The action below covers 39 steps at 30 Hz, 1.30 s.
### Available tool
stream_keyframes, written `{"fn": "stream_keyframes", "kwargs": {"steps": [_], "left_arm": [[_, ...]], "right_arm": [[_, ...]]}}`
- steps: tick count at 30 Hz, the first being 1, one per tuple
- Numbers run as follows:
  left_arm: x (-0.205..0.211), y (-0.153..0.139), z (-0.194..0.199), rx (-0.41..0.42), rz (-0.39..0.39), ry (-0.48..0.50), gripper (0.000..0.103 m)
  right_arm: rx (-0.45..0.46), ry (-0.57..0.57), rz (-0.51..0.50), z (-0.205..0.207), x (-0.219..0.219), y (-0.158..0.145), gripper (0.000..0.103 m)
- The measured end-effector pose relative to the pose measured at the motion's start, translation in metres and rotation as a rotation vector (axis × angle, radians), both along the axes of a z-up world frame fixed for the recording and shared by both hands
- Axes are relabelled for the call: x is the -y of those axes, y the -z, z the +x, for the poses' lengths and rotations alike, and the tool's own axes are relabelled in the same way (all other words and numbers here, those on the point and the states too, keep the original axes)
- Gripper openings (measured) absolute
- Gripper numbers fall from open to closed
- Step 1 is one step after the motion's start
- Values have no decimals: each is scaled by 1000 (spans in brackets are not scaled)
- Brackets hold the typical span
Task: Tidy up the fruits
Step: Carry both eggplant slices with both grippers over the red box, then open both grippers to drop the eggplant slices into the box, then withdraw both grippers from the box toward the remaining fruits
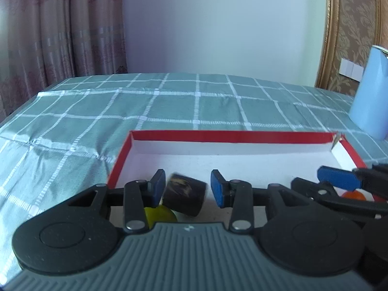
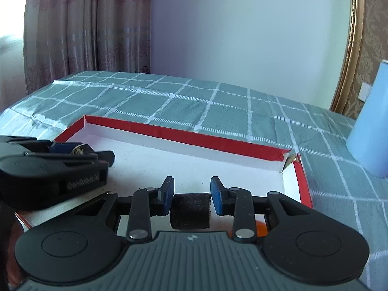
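My left fingers (image 1: 186, 186) stand wide apart over the shallow white cardboard tray with red rim (image 1: 228, 136). A dark, blurred cylindrical piece with brownish streaks (image 1: 184, 195) sits between them, close against the pad at 9 o'clock and clear of the pad at 3 o'clock; I cannot tell if it rests on the tray floor. Just below it, at 7 o'clock, a round yellow-green fruit (image 1: 160, 214) lies in the tray. An orange fruit (image 1: 353, 195) shows at 3 o'clock, under my right fingers.

My right fingers (image 2: 192, 195) are narrowed around a dark fuzzy cylindrical block (image 2: 190, 211), with a slight gap showing at each pad, so I cannot tell if they grip it. The tray lies on a green checked cloth (image 2: 218, 104), a pale blue cylindrical container (image 2: 371, 131) at 2 o'clock.
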<state>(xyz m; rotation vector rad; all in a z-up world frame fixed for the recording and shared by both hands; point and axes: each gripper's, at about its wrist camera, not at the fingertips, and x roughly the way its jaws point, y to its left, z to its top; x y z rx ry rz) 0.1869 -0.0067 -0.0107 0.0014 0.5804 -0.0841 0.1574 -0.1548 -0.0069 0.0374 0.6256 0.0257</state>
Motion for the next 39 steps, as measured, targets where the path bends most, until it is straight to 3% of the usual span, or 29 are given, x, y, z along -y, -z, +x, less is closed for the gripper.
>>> {"fn": "stream_keyframes", "kwargs": {"steps": [4, 5, 7, 8, 14, 21, 29, 32, 34, 39], "left_arm": [[-5, 0, -2, 5, -20, -11, 52], [-6, -1, -3, 13, -18, -13, 55], [-9, -3, -9, 40, -24, -31, 73], [-11, -4, -13, 62, -27, -44, 76], [-24, -12, -33, 136, -40, -67, 81], [-49, -11, -62, 170, -50, -113, 94], [-84, -4, -94, 140, -119, -133, 94], [-88, 2, -107, 124, -99, -119, 94], [-88, 4, -115, 119, -80, -104, 95], [-93, 6, -124, 131, -117, -91, 99]], "right_arm": [[22, -14, 30, -2, 3, -3, 35], [29, -9, 25, -4, 3, -4, 48], [64, 14, 1, -9, 2, -5, 69], [88, 24, -16, -12, 2, -6, 72], [127, 22, -5, -24, 6, -10, 72], [142, 42, 8, -47, 14, -9, 72], [177, 61, 104, -95, 29, -9, 72], [187, 70, 139, -126, 39, -4, 72], [186, 79, 119, -146, 44, 0, 72], [159, 55, 57, -175, 45, 13, 72]]}}
